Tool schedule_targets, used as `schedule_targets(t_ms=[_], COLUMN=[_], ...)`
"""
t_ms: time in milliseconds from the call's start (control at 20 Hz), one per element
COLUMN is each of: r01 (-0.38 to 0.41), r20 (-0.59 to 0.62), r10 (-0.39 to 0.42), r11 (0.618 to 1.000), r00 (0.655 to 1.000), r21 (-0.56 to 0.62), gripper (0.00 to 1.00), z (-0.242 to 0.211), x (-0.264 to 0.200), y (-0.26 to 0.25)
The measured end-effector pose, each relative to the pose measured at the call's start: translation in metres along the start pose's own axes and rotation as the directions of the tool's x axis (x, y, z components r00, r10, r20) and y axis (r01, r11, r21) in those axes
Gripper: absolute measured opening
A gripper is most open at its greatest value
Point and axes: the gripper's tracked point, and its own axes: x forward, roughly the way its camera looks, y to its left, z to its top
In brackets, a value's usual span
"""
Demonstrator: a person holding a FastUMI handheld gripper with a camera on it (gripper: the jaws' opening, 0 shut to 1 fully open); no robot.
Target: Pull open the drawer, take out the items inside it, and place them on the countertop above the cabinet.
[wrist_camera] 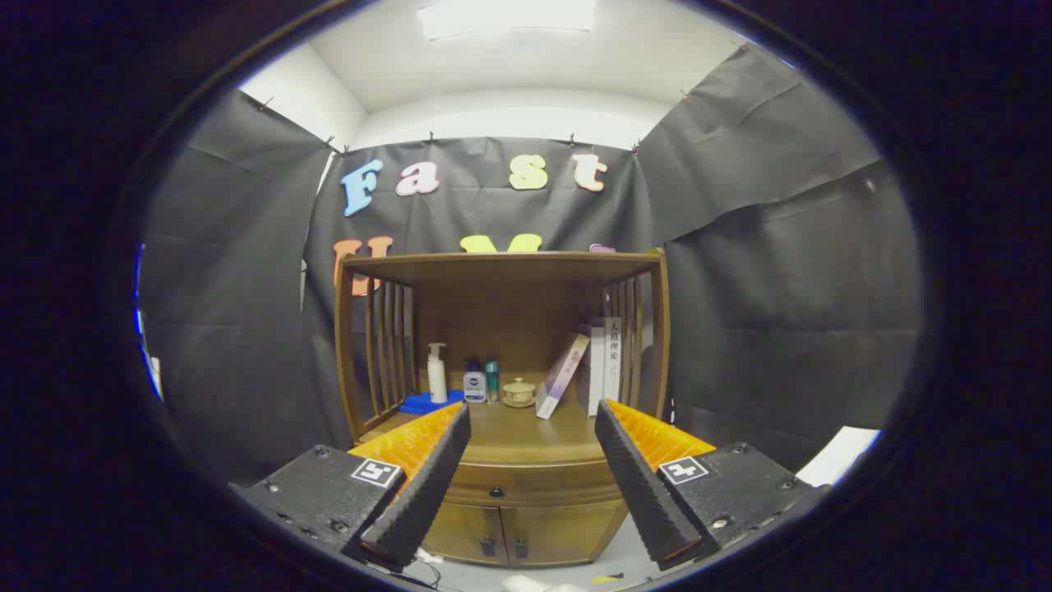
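fingers (532, 481) apart, nothing btwn | drawer (526, 485) shut, well ahead, knob (496, 492) centred | countertop (526, 440) front edge bare

A bright ceiling light (507, 16) glares overhead, the cabinet (501, 362) interior sits dimmer yet sharp, and fisheye curvature bends the far walls.

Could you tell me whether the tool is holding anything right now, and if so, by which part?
Nothing is held. The tool is open, its fingers apart in the air, short of the cabinet and its shut drawer.
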Motion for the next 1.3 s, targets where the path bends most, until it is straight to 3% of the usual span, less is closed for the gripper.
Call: schedule_targets(t_ms=[850,1300], r01=[-0.001,0.014], r20=[0.006,-0.011], r10=[0.001,-0.014], r11=[1.000,1.000], r00=[1.000,1.000], r21=[-0.012,-0.015], gripper=[0.99,0.99], z=[0.016,-0.017], x=[0.001,0.020], y=[-0.001,0.006])
